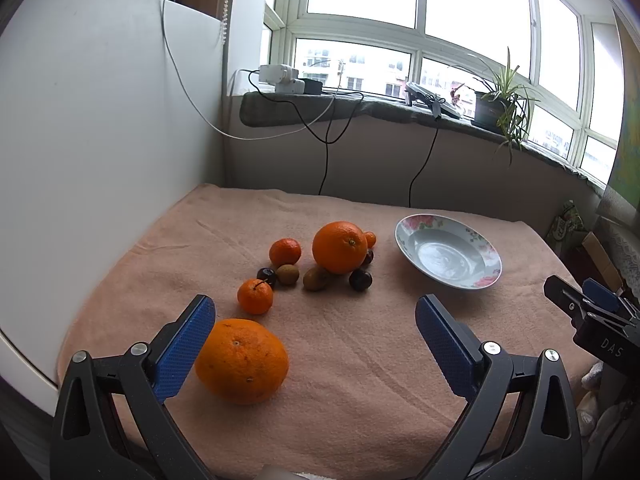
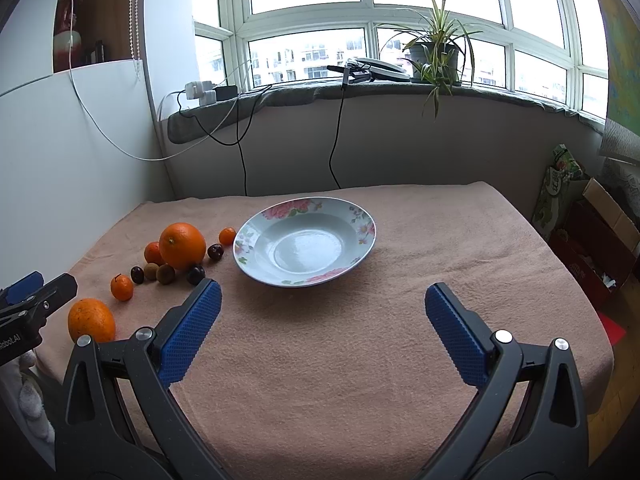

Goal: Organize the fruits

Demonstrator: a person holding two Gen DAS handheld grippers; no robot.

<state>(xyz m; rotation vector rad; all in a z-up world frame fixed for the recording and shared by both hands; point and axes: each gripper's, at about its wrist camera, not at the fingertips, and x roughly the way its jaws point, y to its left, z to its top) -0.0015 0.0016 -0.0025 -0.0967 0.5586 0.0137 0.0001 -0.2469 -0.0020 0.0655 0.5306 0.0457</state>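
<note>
- Room corner with big windows, a sill (image 2: 360,92) carrying a potted plant (image 2: 434,50), chargers and cables; white panel (image 1: 100,140) on the left.
- Table (image 2: 360,360) covered in a pink towel; the fruit sits on its left half, the plate right of it.
- Floral plate (image 2: 306,242) holds nothing and lies flat, just right of the fruit cluster.
- Near large orange (image 1: 242,361) is nearest to the left gripper, at the front left of the table, apart from the cluster.
- Far large orange (image 1: 339,247) is the centre of the cluster; a small mandarin (image 1: 285,252) lies left of it, a tiny orange fruit (image 1: 370,239) just behind on the right.
- Another mandarin (image 1: 255,296) with a stem lies between the near orange and the cluster.
- Dark cherries (image 1: 360,280) and brownish small fruits (image 1: 316,278) are scattered along the front of the far orange, some touching it.
- Left gripper (image 1: 316,320): fingers spread wide, holding nothing; left blue pad (image 1: 184,348) just beside the near large orange, contact unclear.
- Right gripper (image 2: 322,308): fingers wide apart, nothing held, hovering over bare towel on the near side of the plate.
- Each gripper shows at the edge of the other's view.
- Boxes and bags (image 2: 592,240) on the floor to the right of the table.
</note>
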